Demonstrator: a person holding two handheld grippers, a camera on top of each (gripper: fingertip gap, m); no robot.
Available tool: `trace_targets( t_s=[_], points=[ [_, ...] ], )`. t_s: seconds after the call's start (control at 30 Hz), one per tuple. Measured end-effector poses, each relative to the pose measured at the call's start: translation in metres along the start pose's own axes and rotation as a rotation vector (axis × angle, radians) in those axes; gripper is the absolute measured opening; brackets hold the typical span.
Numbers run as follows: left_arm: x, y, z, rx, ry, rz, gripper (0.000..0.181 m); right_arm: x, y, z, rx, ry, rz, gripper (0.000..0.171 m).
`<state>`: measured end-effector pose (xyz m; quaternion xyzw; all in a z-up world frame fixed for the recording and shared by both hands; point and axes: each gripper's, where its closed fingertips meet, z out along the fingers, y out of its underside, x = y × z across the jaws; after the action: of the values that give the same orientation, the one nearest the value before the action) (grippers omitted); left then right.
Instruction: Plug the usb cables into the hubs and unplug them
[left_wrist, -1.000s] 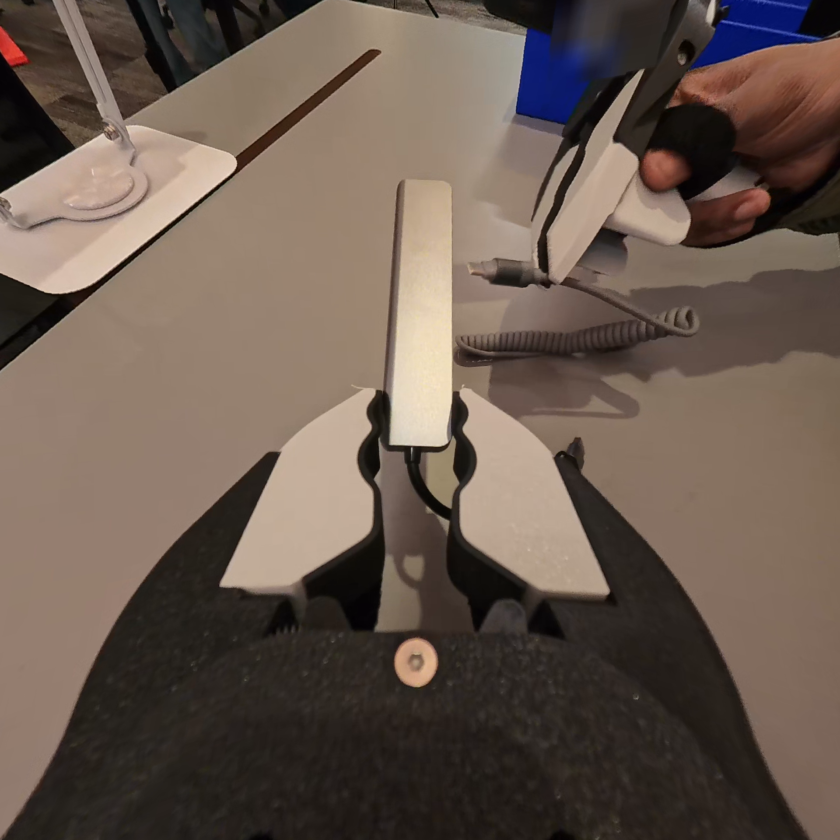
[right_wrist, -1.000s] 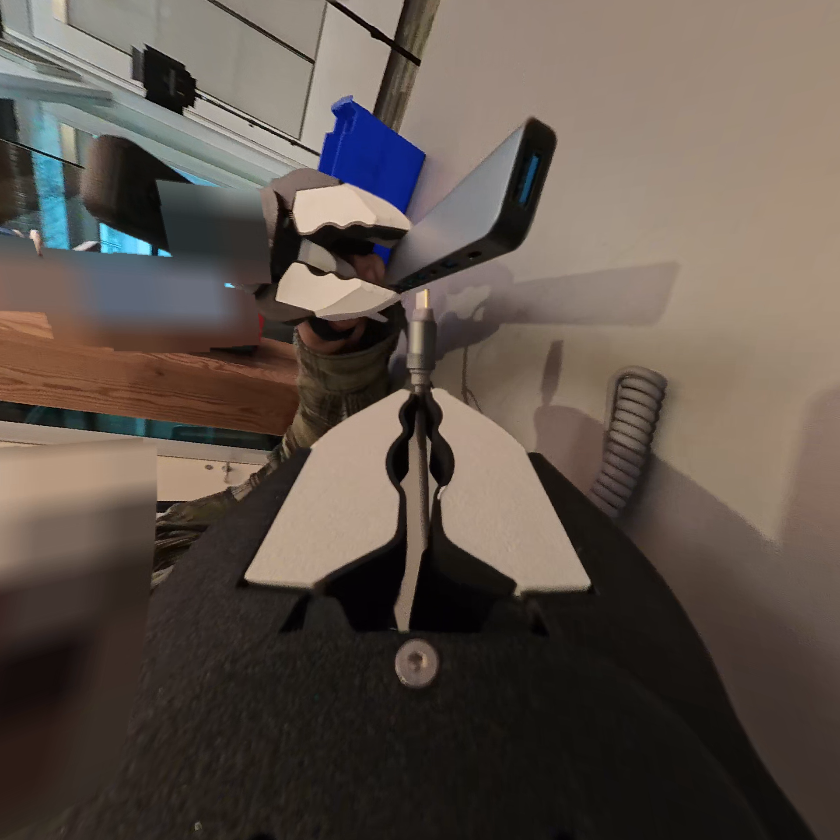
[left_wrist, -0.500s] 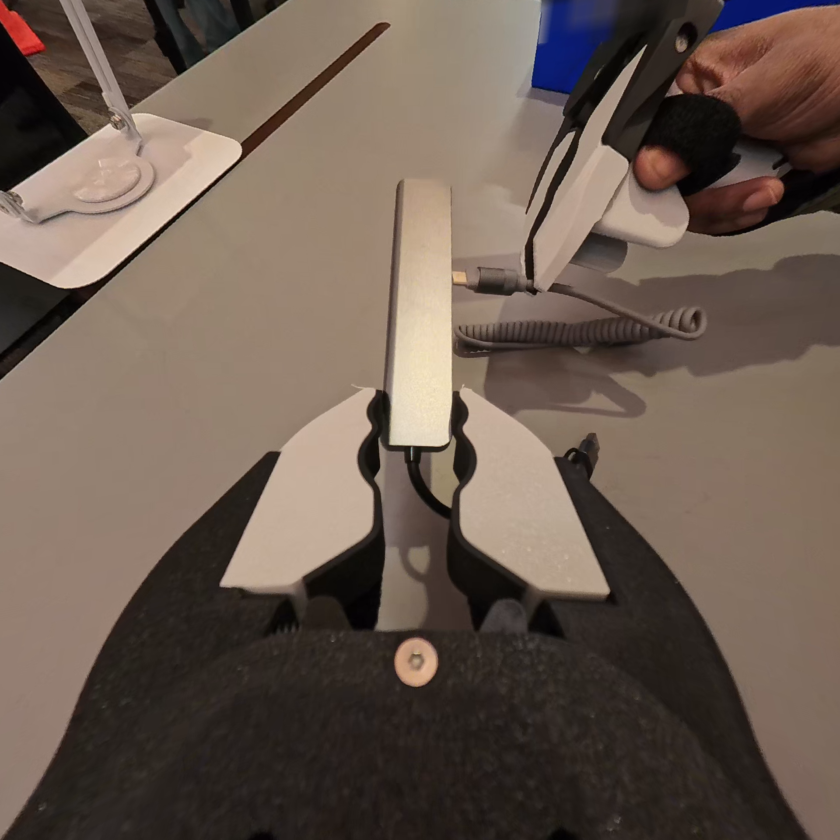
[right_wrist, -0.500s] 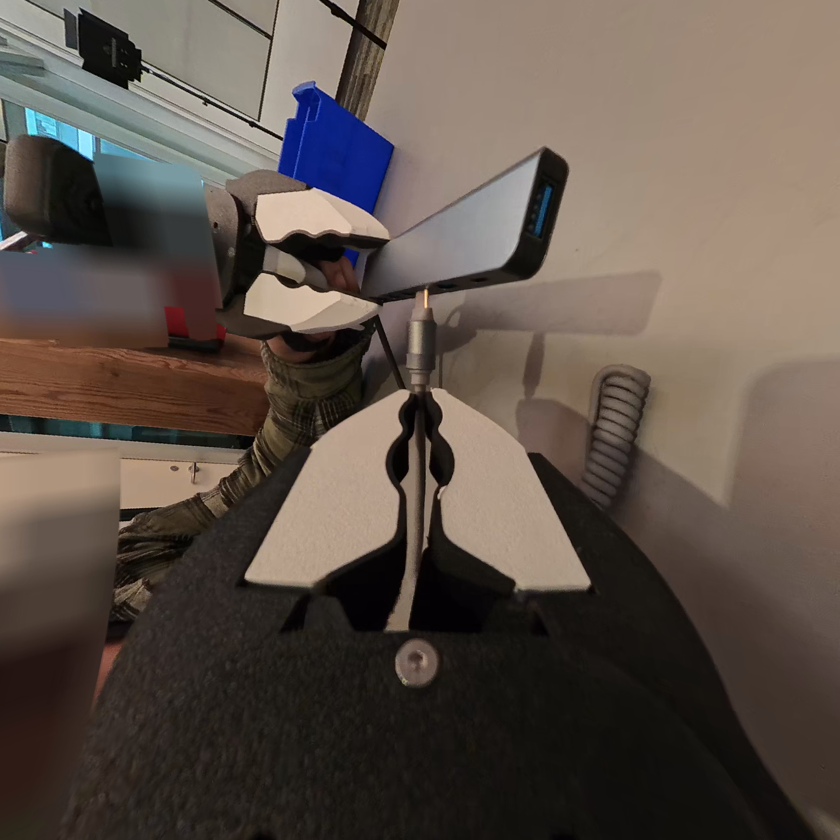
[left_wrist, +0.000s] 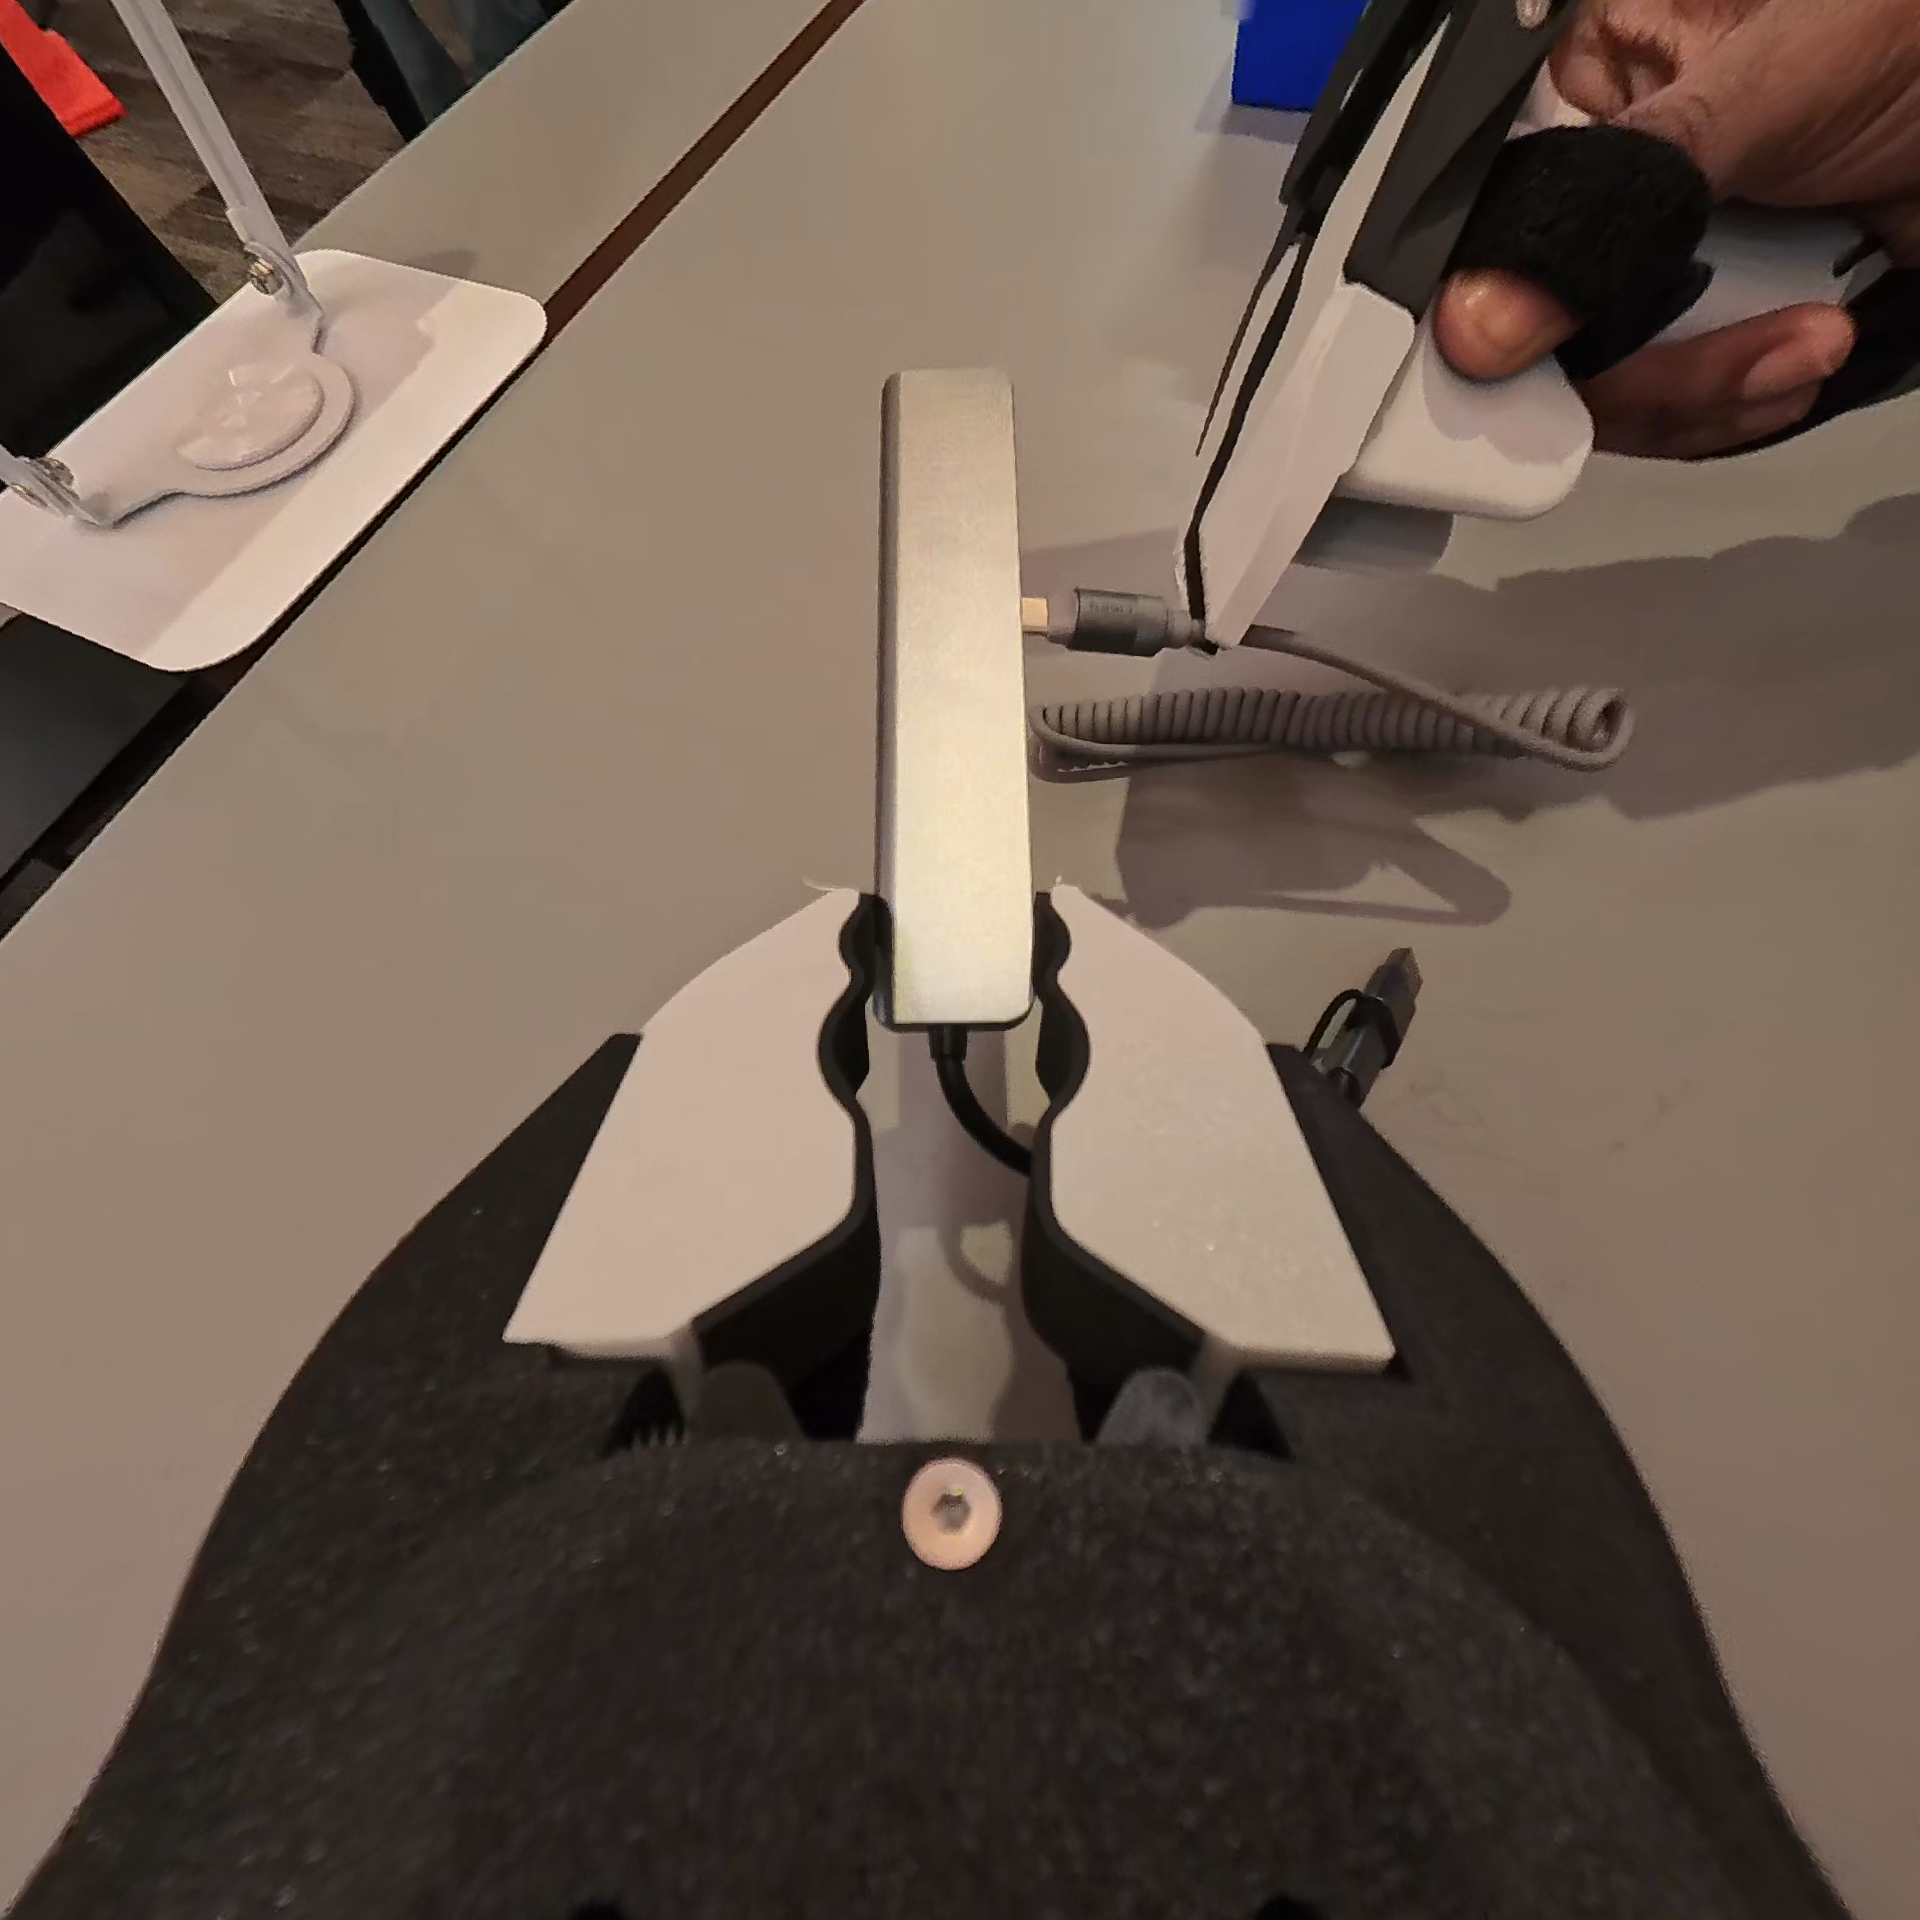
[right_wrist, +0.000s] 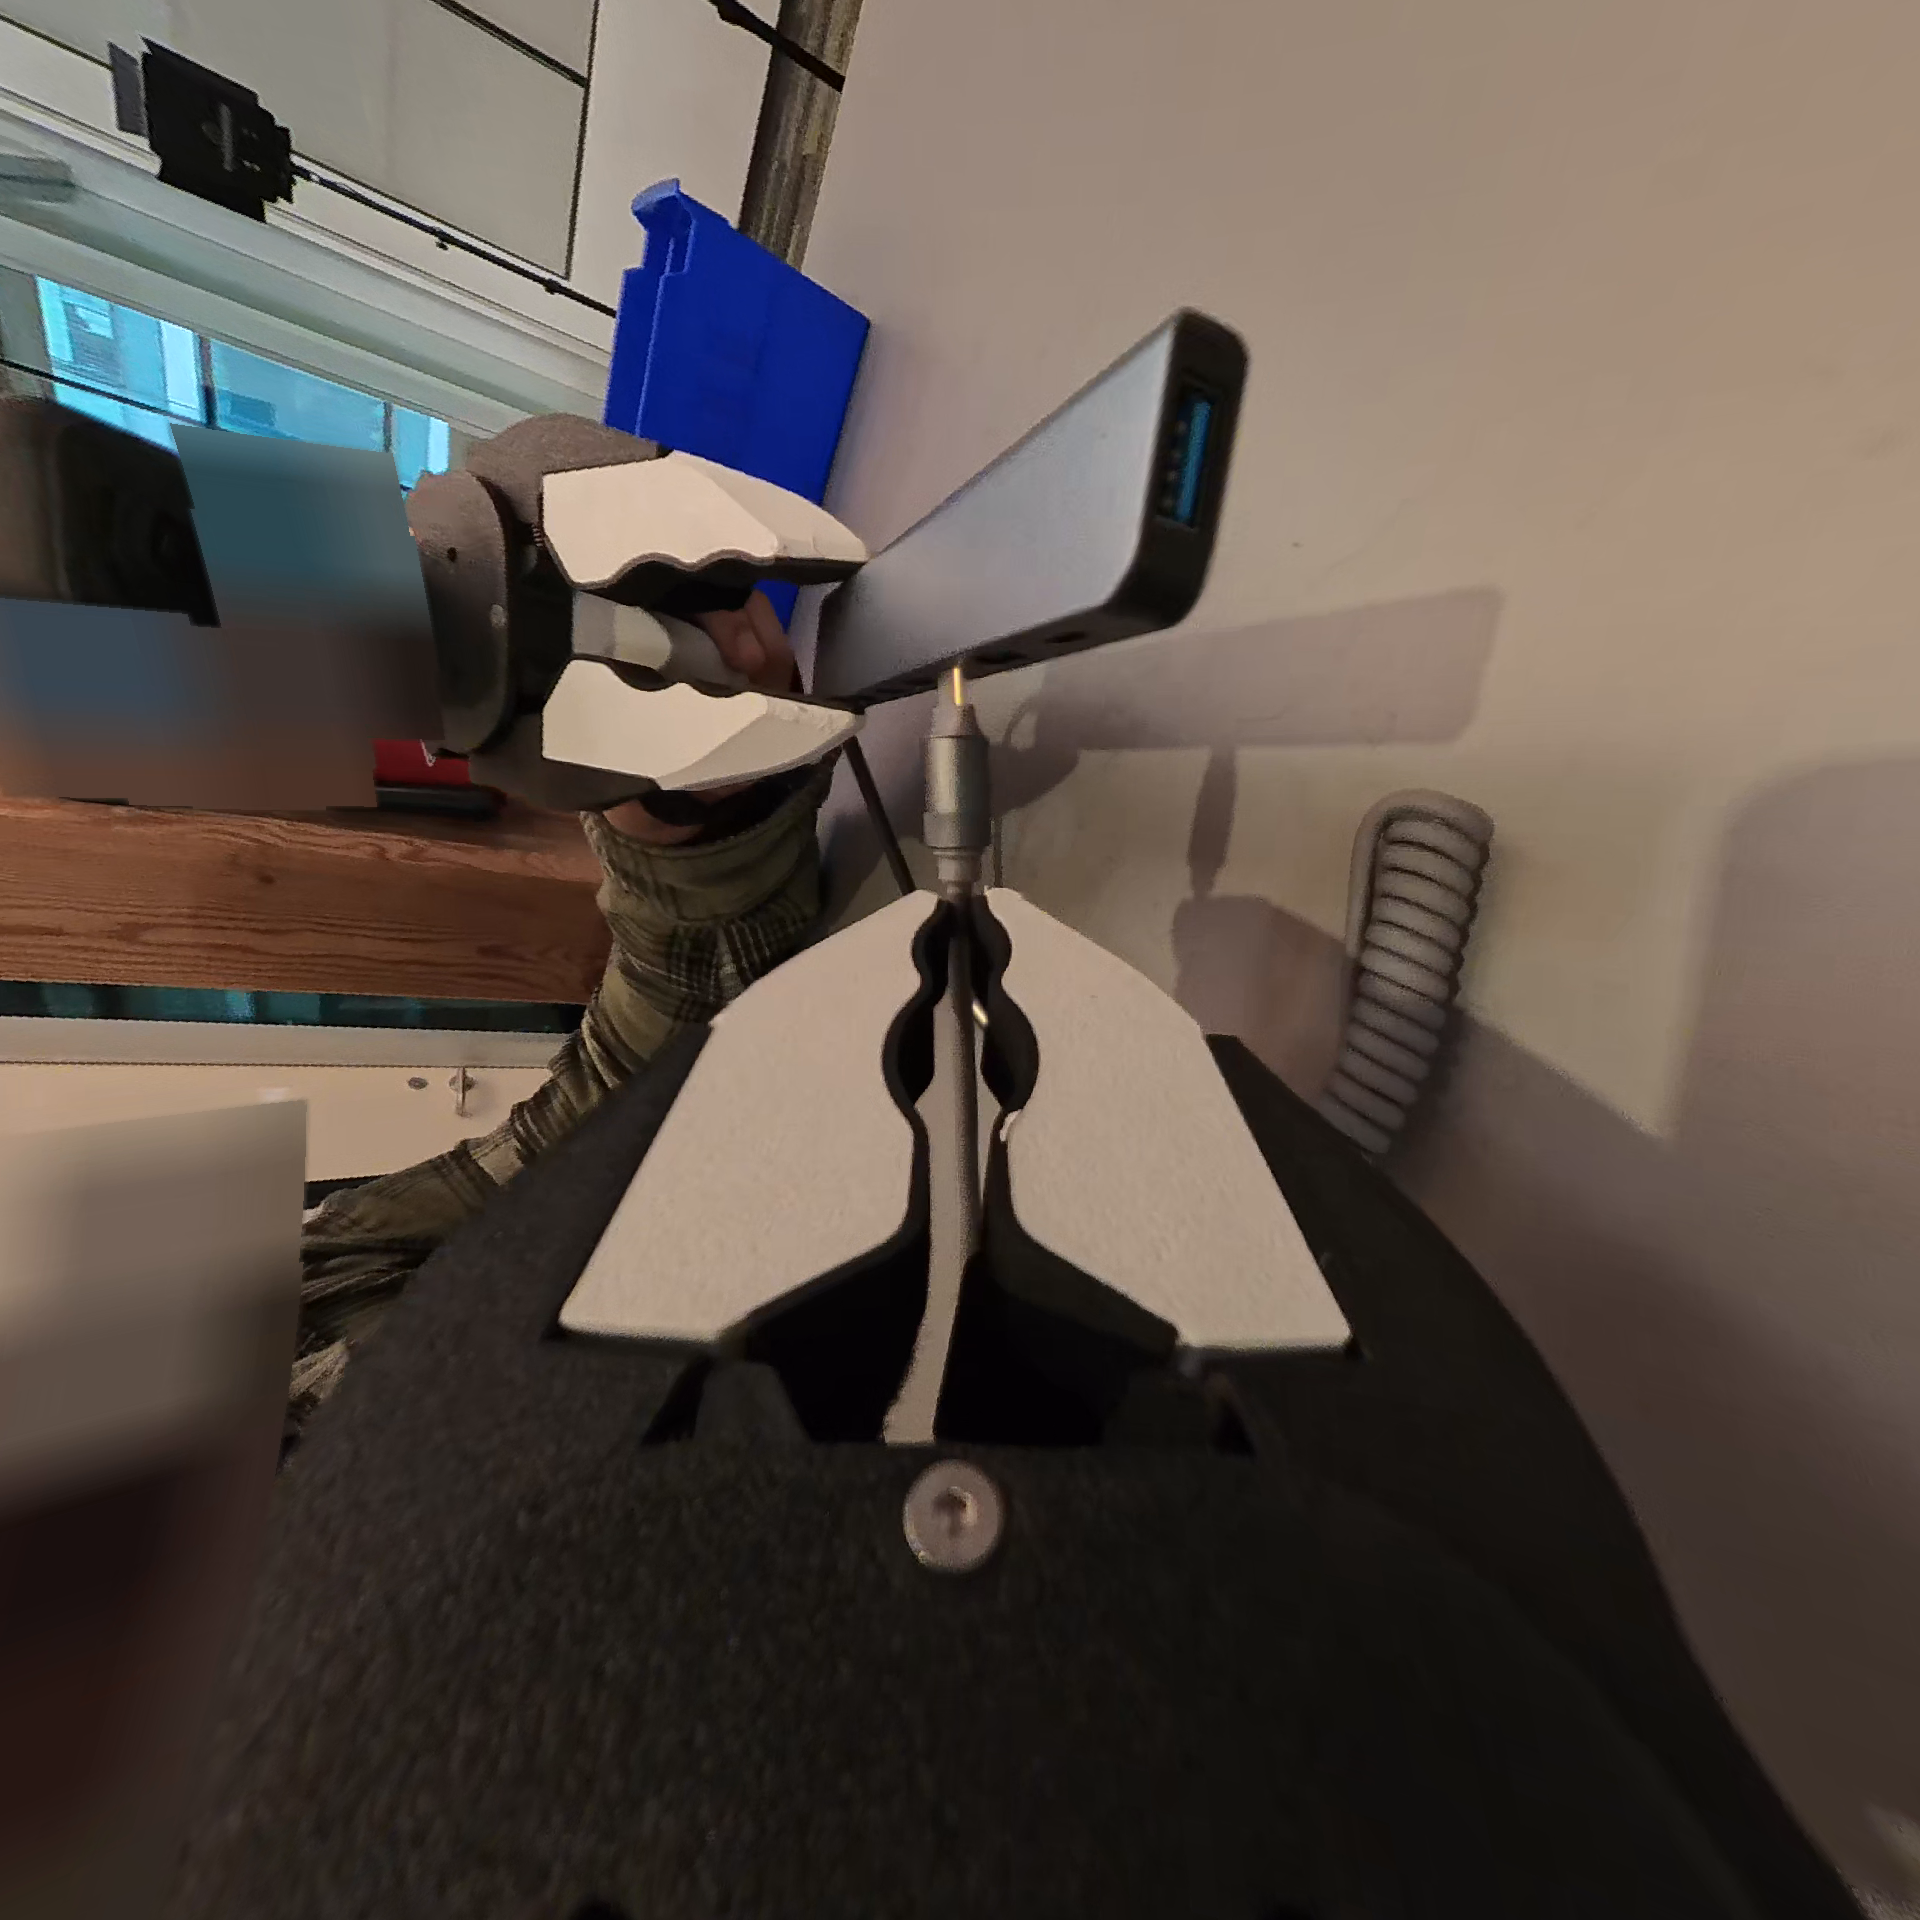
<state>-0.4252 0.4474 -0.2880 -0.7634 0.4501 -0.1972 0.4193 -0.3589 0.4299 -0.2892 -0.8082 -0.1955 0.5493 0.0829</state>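
Note:
My left gripper (left_wrist: 951, 914) is shut on the near end of a grey USB hub (left_wrist: 951, 665) and holds it above the grey table (left_wrist: 520, 831). My right gripper (right_wrist: 961, 909) is shut on a grey coiled USB cable just behind its metal plug (right_wrist: 956, 769). The plug's gold tip touches the hub's side edge (right_wrist: 997, 660) at a port. In the left wrist view the plug (left_wrist: 1112, 620) meets the hub's right side, with the right gripper (left_wrist: 1205, 634) behind it. The cable's coil (left_wrist: 1330, 722) lies on the table. The hub's black lead (left_wrist: 971, 1117) hangs between my left fingers.
A white lamp base (left_wrist: 260, 447) stands at the far left. A blue bin (right_wrist: 727, 364) sits at the table's far side. A black connector (left_wrist: 1371, 1023) lies by my left gripper's right side. A person's hand (left_wrist: 1714, 260) holds the right gripper. There is about 8 cm between the tips of the two grippers.
My right gripper has moved the plug toward the hub's side until its tip reaches the port edge. The left gripper has held the hub steady.

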Motion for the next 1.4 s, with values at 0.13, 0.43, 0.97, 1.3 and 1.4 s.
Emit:
trace_targets(
  t_s=[0.13,0.43,0.97,1.3,1.4],
  points=[
    [0.001,0.007,0.003,-0.057,-0.03,0.071,0.028,0.002,0.001,-0.002,-0.017,0.012,-0.003,0.003],
    [0.001,0.006,0.003,-0.046,-0.014,0.025,0.028,0.006,-0.002,0.002,0.036,0.014,-0.021,0.002],
    [-0.001,0.006,0.007,0.0,0.028,-0.063,0.027,0.009,-0.011,0.003,0.096,-0.009,-0.048,0.002],
    [-0.001,0.024,0.02,-0.05,0.102,-0.134,0.028,0.011,-0.006,0.007,0.063,-0.028,-0.061,0.002],
    [0.003,0.031,0.024,-0.104,0.12,-0.136,0.028,0.012,-0.004,0.008,0.072,-0.047,-0.071,0.002]
  ],
)
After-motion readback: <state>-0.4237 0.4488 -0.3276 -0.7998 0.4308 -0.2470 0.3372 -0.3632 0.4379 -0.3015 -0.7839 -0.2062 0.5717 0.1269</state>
